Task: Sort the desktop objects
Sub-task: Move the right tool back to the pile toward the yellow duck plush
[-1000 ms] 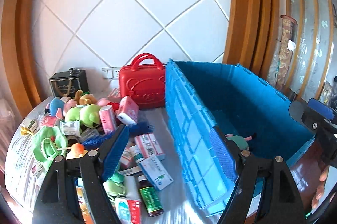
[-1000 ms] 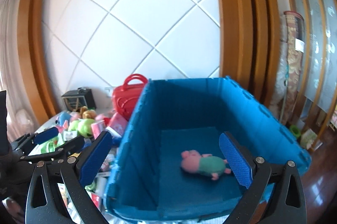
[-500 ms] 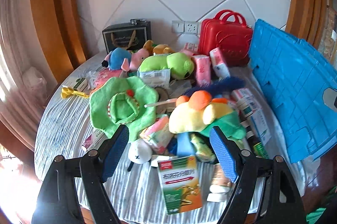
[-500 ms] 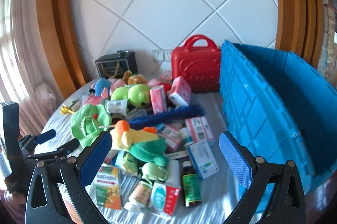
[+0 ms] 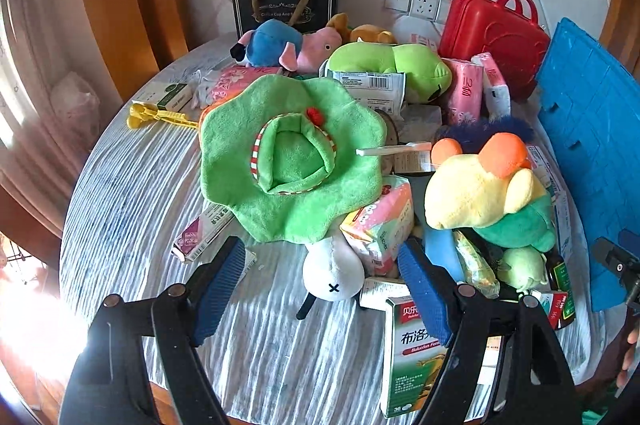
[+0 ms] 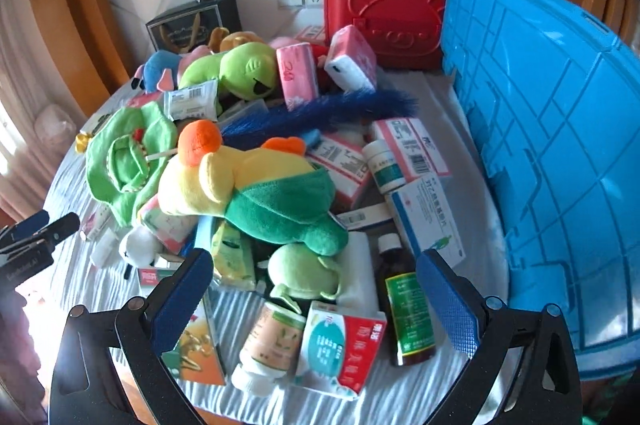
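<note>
Plush white rabbit head (image 5: 333, 273) lies just ahead of the spread, empty left claw (image 5: 320, 289), between its 2 fingers. Right claw (image 6: 316, 301), also spread and empty, hangs over the medicine packets beside the blue crate (image 6: 560, 153).

Green medicine box (image 5: 416, 357) reads "Bufen"-like "布洛".

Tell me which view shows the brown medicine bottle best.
The right wrist view: the brown medicine bottle lies there whole, cap to base, label readable. The left wrist view catches only a sliver of it at the pile's right edge.

red case (image 6: 384, 21): 1 | blue crate (image 6: 560, 145): 1 | brown bottle (image 6: 408, 309): 1
</note>
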`<state>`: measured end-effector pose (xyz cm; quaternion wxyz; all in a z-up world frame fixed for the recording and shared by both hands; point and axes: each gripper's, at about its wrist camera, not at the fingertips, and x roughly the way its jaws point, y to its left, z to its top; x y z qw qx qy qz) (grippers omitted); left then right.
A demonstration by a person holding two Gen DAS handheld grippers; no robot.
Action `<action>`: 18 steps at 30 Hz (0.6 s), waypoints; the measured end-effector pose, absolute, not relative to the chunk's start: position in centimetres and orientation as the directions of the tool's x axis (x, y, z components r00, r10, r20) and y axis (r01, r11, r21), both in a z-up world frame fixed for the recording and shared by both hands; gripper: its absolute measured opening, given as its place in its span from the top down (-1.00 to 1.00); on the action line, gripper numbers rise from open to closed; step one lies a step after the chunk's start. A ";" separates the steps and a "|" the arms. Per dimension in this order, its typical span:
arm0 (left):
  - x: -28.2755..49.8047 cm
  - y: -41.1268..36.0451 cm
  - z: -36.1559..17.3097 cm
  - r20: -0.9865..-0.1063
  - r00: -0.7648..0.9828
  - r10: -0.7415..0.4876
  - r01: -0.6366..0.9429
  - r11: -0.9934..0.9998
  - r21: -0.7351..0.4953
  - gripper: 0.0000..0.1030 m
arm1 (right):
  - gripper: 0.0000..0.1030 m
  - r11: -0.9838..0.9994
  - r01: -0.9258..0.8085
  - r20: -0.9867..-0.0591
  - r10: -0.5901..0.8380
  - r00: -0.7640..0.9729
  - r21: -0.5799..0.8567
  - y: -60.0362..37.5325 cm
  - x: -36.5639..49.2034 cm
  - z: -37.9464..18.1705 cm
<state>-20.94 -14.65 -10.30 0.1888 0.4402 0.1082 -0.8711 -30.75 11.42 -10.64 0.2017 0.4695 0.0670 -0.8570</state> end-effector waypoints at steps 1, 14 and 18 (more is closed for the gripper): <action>-21.5 -14.6 -10.4 -0.809 -0.540 -0.234 0.426 -0.905 -0.023 -0.53 | -1.00 -0.908 0.411 -0.836 -0.288 -0.467 0.084 11.4 -31.4 -11.0; -32.7 -8.2 -11.6 -0.853 -0.504 -0.135 0.315 -0.948 -0.036 -0.53 | -1.00 -0.885 0.451 -0.877 -0.305 -0.370 0.117 12.7 -38.2 -13.6; -36.3 -6.1 -11.6 -0.865 -0.494 -0.084 0.253 -0.966 -0.051 -0.53 | -1.00 -0.896 0.432 -0.891 -0.276 -0.361 0.103 13.2 -38.6 -14.3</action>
